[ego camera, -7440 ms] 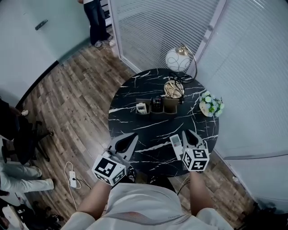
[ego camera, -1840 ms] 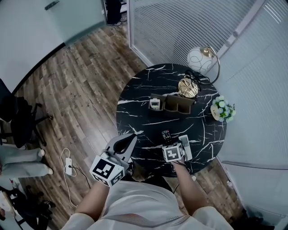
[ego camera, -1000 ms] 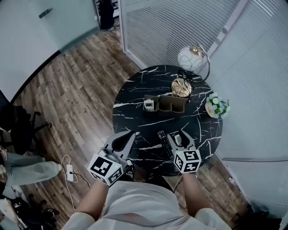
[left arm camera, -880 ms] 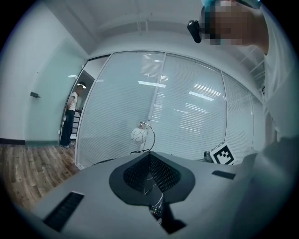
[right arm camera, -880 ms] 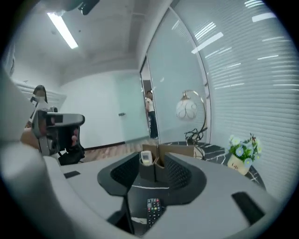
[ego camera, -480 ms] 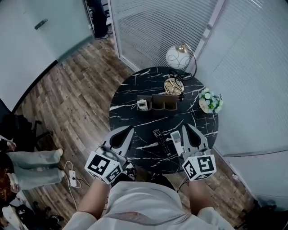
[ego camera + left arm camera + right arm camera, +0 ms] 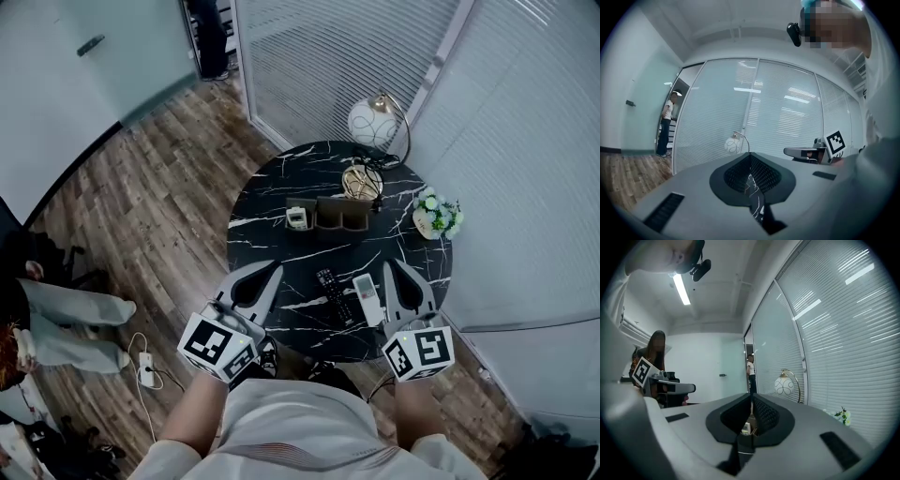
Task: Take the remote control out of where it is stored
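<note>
Where the person stands at the near rim of the round black table veined with white (image 7: 272, 187), both hand-held grippers hang level over its edge, on the near side of the brown three-compartment holder (image 7: 342, 228) that sits mid-table. The left gripper (image 7: 276, 270) has its jaws pressed together with nothing between them; through the thin slit, its own view shows only a strip of the marbled top. The right gripper (image 7: 387, 266) has just been closing its jaws, and they meet on nothing (the slit in its view frames the holder across the table).

The slim black remote control (image 7: 330, 292) lies flat on the tabletop, out of the holder and nearer the person than it. It is between the two grippers and gripped by neither. Just to its right lies a white rectangular remote (image 7: 367, 298), roughly parallel and, seen from above, close beside the right gripper.

In the holder's left compartment stands a small white device (image 7: 296, 218) with a pale face. Just behind the holder sits a gold wire ornament (image 7: 360, 181), and behind that, at the far rim, a lamp (image 7: 367, 122) with a white globe shade on a curved brass arm. To the holder's right, near the table's edge, is a small bunch of white flowers (image 7: 437, 217) with green leaves. Well beyond the holder, a person (image 7: 208, 37) in dark trousers stands on the wood-plank floor (image 7: 159, 178) beside the slatted glass partition.
</note>
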A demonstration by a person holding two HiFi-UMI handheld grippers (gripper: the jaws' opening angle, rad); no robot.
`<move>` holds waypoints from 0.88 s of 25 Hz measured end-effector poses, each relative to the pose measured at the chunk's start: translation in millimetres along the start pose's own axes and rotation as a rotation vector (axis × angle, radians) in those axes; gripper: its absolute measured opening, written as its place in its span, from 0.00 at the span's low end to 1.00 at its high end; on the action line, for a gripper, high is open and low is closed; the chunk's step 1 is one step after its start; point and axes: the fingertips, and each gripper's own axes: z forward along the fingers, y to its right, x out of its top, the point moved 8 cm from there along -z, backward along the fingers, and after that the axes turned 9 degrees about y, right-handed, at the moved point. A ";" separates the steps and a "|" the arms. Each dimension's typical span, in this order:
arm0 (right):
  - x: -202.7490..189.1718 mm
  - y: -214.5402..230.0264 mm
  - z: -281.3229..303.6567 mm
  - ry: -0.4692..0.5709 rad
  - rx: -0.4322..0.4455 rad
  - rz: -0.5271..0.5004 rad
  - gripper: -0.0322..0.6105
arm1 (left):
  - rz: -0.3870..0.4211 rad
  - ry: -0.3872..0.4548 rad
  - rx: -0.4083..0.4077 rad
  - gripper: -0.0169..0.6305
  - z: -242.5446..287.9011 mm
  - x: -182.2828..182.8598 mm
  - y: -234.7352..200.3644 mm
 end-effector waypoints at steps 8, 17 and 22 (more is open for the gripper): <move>-3.0 -4.9 7.3 -0.023 0.003 -0.008 0.09 | 0.013 0.017 -0.003 0.04 -3.2 1.1 -0.1; -9.6 -10.5 19.8 -0.053 0.010 -0.025 0.09 | 0.012 0.021 0.024 0.04 -8.7 1.0 -9.9; -23.3 -13.0 43.1 -0.083 0.003 -0.091 0.09 | 0.015 0.022 0.055 0.04 -18.2 -1.6 -18.4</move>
